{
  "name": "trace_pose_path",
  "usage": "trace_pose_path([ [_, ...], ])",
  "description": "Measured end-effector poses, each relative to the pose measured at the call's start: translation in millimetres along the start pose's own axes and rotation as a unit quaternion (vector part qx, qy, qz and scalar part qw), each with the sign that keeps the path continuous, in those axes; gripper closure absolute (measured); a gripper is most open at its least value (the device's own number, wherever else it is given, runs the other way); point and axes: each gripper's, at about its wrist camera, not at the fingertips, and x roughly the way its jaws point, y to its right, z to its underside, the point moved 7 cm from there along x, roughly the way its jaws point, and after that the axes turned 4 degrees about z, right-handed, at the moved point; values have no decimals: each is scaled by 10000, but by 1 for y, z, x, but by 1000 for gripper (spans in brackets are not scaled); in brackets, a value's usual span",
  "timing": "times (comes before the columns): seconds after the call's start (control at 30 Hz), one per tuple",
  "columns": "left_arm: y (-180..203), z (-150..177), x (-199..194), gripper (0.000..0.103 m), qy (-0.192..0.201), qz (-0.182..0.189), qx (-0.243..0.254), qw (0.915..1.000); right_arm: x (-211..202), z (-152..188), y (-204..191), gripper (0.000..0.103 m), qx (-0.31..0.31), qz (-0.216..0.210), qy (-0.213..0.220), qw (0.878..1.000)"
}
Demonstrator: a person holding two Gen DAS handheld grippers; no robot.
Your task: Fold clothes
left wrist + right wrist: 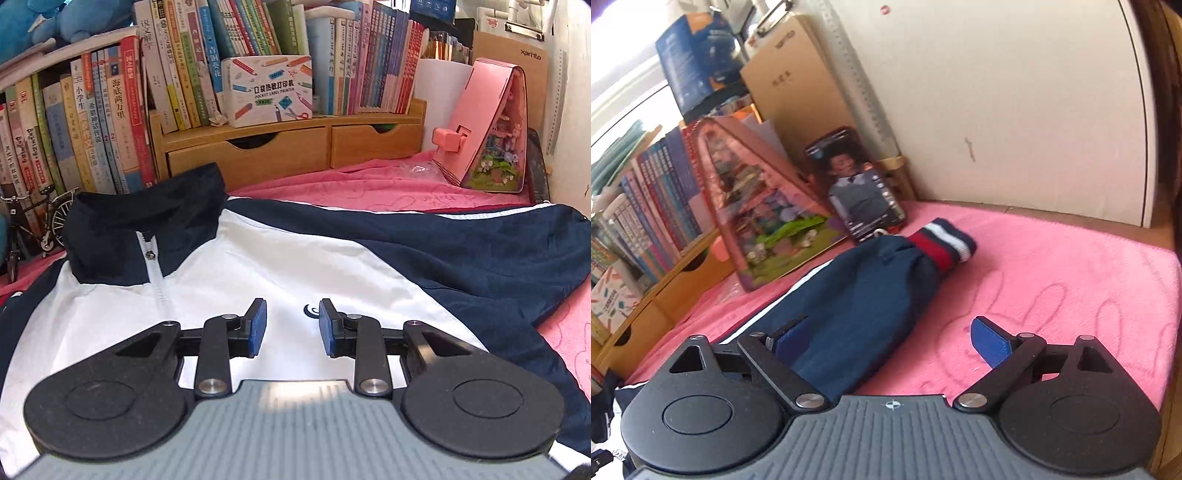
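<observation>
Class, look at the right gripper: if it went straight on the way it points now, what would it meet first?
Most likely the navy sleeve lying on the pink blanket. The right gripper is open and holds nothing, its left finger already over the sleeve. Depth is unclear, so it might meet the blanket beside the sleeve instead.

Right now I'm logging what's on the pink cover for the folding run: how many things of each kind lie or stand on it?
Jackets: 1
Pink triangular toy houses: 1
Phones: 1
Total: 3
</observation>
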Motion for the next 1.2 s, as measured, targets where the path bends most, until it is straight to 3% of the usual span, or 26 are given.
trace_pose_path([
  [0.1, 9, 2, 5, 73, -121, 65, 63, 9999, 28, 0, 3, 7, 93, -357, -377, 9986],
  [0.13, 12, 3, 6, 71, -154, 60, 104, 9998, 36, -2, 1, 14, 32, -476, -407, 9980],
  [0.17, 15, 4, 7, 70, -187, 55, 145, 9997, 42, -5, -4, 46, -164, -510, -363, 9979],
  [0.23, 21, 6, 9, 67, -239, 44, 245, 9994, 51, -11, -22, 96, -797, -349, -345, 9956],
  [0.3, 28, 7, 8, 66, -240, 55, 405, 9989, 41, -23, -44, 96, -1933, 27, 443, 9801],
  [0.33, 31, 7, 8, 66, -237, 84, 468, 9986, 32, -30, -56, 96, -2563, 242, 962, 9615],
  [0.4, 38, 7, 8, 66, -240, 170, 569, 9979, 12, -45, -84, 96, -3763, 666, 1976, 9027],
  [0.43, 41, 7, 9, 66, -256, 195, 637, 9974, 5, -52, -94, 96, -4131, 855, 2414, 8739],
  [0.5, 47, 8, 14, 65, -292, 158, 767, 9965, 0, -71, -101, 96, -4439, 1254, 3138, 8299],
  [0.53, 48, 9, 17, 62, -306, 153, 789, 9963, 9, -78, -101, 96, -4585, 1503, 3250, 8134],
  [0.57, 48, 10, 20, 60, -327, 185, 743, 9965, 22, -83, -98, 96, -4722, 1708, 3155, 8052],
  [0.6, 48, 11, 23, 60, -342, 206, 662, 9970, 37, -87, -95, 95, -4834, 1872, 2943, 8029],
  [0.7, 47, 12, 21, 60, -360, 193, 481, 9980, 74, -76, -81, 83, -5033, 2108, 1869, 8169],
  [0.77, 44, 14, 13, 60, -379, 215, 483, 9979, 71, -63, -76, 40, -5037, 2152, 1762, 8179],
  [0.83, 36, 17, -3, 60, -331, 118, 563, 9978, 54, -52, -77, 18, -5027, 2013, 1907, 8188],
  [0.93, 11, 27, -32, 57, -284, -252, 624, 9973, 16, -39, -90, 17, -5014, 1563, 2007, 8270],
  [1.03, -31, 45, -62, 56, -346, -815, 347, 9955, -22, -31, -121, 16, -4675, 597, 1807, 8633],
  [1.13, -90, 68, -101, 56, -321, -1413, -464, 9884, -58, -15, -164, 15, -4256, -730, 1305, 8925],
  [1.2, -130, 85, -135, 56, -114, -1683, -1218, 9781, -81, 6, -202, 14, -4101, -1595, 930, 8932],
])
